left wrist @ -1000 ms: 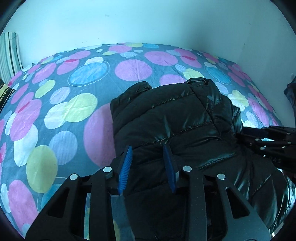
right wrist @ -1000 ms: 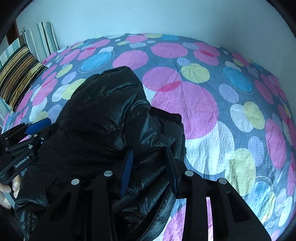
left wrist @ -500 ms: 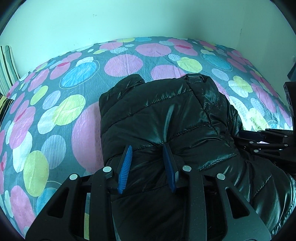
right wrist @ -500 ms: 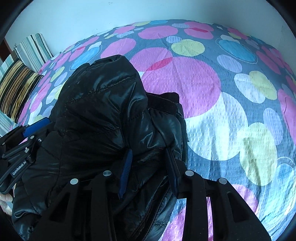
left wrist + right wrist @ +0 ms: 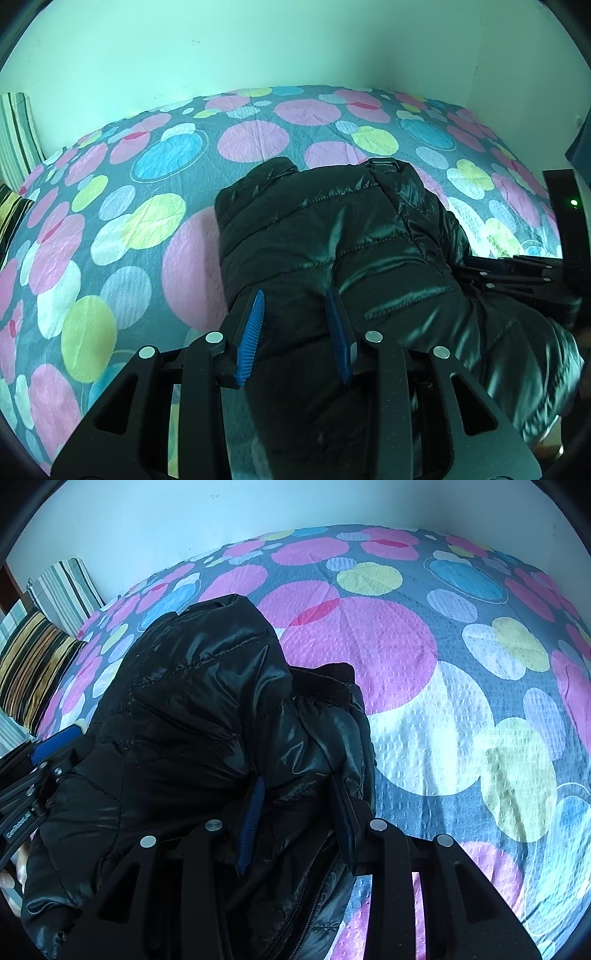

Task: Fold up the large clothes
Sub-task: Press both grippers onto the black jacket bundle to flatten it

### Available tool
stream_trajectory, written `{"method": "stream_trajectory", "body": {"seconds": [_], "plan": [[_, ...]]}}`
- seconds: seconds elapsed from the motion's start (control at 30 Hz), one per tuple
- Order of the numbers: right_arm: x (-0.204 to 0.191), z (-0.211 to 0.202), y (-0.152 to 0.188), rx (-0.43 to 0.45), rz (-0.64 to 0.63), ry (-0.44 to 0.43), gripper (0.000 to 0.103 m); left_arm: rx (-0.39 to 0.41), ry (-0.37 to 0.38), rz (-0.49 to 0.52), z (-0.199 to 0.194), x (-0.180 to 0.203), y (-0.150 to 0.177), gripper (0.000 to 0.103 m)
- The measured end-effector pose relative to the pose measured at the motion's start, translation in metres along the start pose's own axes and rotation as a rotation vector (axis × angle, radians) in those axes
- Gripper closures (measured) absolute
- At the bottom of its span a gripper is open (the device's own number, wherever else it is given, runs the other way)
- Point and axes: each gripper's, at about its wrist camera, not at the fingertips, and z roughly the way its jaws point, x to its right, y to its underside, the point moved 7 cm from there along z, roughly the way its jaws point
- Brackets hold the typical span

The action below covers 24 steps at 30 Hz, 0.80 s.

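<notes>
A bed (image 5: 122, 236) covered by a grey spread with pink, blue, yellow and white circles is seen against a pale wall. Striped pillows (image 5: 40, 653) are noted at its far left corner. A black quilted jacket (image 5: 332, 240) is bunched in a heap near the near edge of the bed, its far end resting on the spread, zipper visible at the near right side in the right wrist view. The left gripper (image 5: 295, 325) is angled steeply downward, jaws part-closed, with a fold of the jacket pinched between the blue pads (image 5: 251, 332). The right gripper (image 5: 297, 812) is likewise pitched downward and clamped on jacket fabric at the heap's right side. Fingertips (image 5: 11, 878) are glimpsed at the left margin.
</notes>
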Motion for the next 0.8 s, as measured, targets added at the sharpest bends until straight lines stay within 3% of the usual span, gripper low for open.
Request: {"method": "stream_trajectory", "body": {"seconds": [0.23,0.33,0.5,0.67,0.8], "plan": [[-0.006,-0.017,-0.006,0.032,0.004,0.017,0.067,0.011,-0.025,-0.008,-0.012,-0.006,0.017,0.069],[-0.014,-0.055,-0.009,0.104,0.005,0.042,0.067,0.013,-0.030,-0.015,-0.014,-0.009,0.018,0.069],[-0.046,-0.119,0.001,0.213,-0.066,-0.007,0.067,0.020,-0.044,-0.028,-0.026,-0.010,0.020,0.069],[-0.072,-0.113,0.036,0.142,-0.181,0.001,0.067,0.037,-0.008,-0.037,-0.041,-0.005,0.030,0.069],[-0.053,-0.080,0.050,0.084,-0.167,0.081,0.067,0.016,0.024,-0.049,-0.027,0.001,0.036,0.069]]}}
